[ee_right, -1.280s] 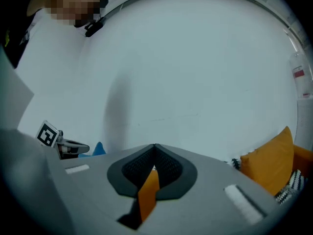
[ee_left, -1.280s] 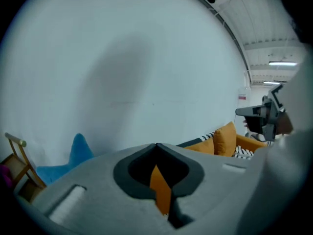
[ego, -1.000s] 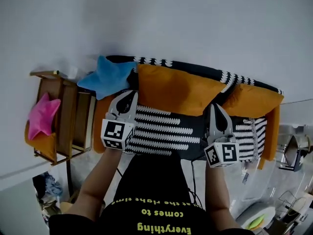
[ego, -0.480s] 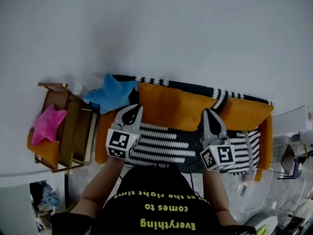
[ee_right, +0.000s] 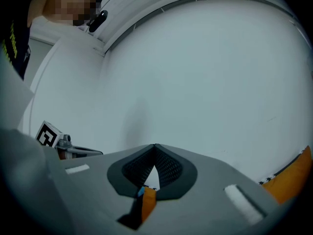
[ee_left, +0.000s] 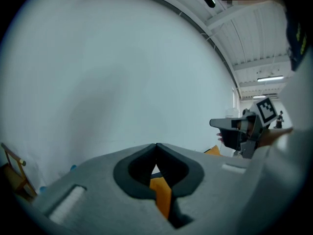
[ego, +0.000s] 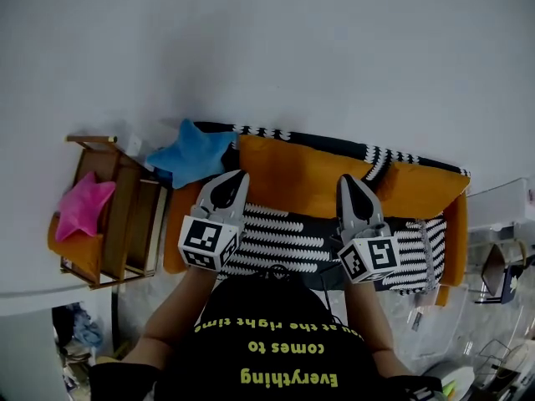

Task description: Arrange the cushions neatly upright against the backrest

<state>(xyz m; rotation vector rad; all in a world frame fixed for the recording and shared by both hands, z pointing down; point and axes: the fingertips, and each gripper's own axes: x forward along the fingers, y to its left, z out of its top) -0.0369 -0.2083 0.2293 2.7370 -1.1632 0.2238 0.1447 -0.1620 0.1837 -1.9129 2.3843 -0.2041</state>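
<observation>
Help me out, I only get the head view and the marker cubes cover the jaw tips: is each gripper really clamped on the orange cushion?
Observer: In the left gripper view, the left gripper is shut, with a fold of the orange cushion pinched between its jaws.
Operator: And the right one?
Observer: In the right gripper view, the right gripper is shut on the cushion too. A small blue bit sits beside the orange fabric, and I cannot tell what it is.
Operator: What lies past the tips?
Observer: Mainly plain wall, in both gripper views.
</observation>
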